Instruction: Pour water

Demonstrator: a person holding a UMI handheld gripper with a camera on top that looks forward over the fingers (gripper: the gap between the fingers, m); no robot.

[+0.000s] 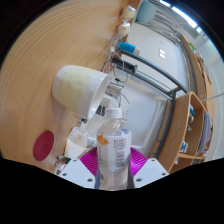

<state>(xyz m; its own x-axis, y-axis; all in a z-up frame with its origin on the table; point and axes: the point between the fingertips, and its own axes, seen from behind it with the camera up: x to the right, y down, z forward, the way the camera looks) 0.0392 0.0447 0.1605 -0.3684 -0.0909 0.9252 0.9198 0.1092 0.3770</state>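
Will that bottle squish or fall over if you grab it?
The bottle looks like thin clear plastic, so it probably dents under a hard squeeze. It is tall and narrow, so likely tippy. The hand-held gripper has pads at both sides, which should limit slipping.

Wooden table (pixel 40 70), shelving (pixel 190 125), bright ceiling lights (pixel 183 14)

The pale wooden surface (pixel 40 70) carries a cream plastic jug (pixel 80 88) lying near its middle, and a round magenta coaster (pixel 43 146) below-left of that jug.
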